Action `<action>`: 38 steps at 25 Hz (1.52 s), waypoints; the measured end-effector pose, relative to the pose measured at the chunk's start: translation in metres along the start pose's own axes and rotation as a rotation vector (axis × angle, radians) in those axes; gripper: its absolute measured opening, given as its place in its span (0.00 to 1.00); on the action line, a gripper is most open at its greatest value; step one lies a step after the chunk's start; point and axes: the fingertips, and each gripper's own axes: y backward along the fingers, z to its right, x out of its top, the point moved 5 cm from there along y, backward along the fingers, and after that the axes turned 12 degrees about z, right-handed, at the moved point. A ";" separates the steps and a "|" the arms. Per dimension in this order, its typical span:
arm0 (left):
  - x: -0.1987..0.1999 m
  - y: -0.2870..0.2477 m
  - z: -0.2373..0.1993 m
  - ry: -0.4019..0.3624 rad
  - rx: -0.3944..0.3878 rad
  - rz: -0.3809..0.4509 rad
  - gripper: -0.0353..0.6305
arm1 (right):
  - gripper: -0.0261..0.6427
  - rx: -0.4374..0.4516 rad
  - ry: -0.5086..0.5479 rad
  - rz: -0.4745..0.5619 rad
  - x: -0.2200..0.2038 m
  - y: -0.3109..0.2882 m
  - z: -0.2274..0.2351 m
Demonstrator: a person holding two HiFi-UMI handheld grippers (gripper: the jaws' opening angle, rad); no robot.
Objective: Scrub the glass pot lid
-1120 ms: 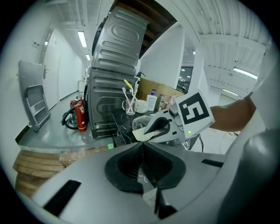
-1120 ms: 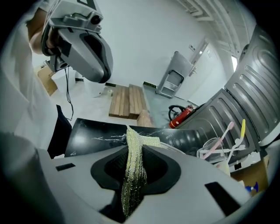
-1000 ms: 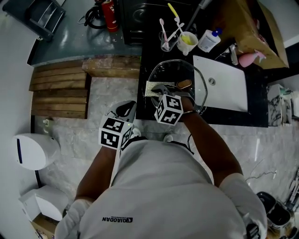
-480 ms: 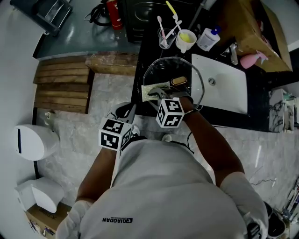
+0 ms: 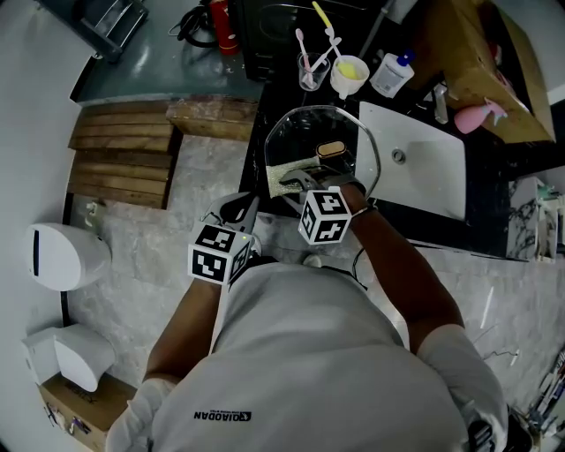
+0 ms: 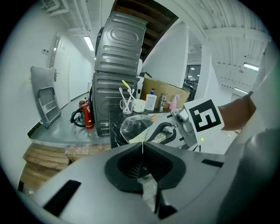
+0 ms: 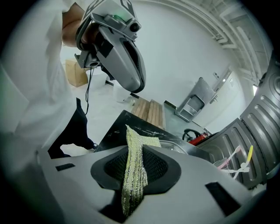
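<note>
Left claw (image 6: 142,149) closed, glass lid (image 6: 131,126) beyond, right claw (image 6: 151,134) clamping scouring cloth (image 6: 162,136)

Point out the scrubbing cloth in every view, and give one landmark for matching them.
Head view: cloth upper centre, on the left part of the glass lid.
Left gripper view: cloth at centre, on the lid.
Right gripper view: cloth at centre, clamped in the right tongs.
Shared landmark: red extinguisher.

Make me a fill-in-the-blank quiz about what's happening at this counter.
The right gripper holds its scrubbing cloth at the edge of a ___ pot lid.
The lid lies on a ___ counter.
Beside it sits a ___ sink.
Missing words: glass, black, white.
</note>
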 end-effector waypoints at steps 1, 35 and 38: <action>0.000 0.000 0.003 0.001 0.002 0.001 0.08 | 0.18 0.002 0.002 0.004 -0.001 0.002 -0.002; -0.018 -0.006 0.070 0.018 0.017 -0.019 0.08 | 0.18 -0.153 -0.217 0.074 -0.033 0.057 -0.043; -0.018 -0.008 0.075 0.011 0.008 -0.022 0.08 | 0.18 -0.176 -0.260 0.077 -0.035 0.061 -0.047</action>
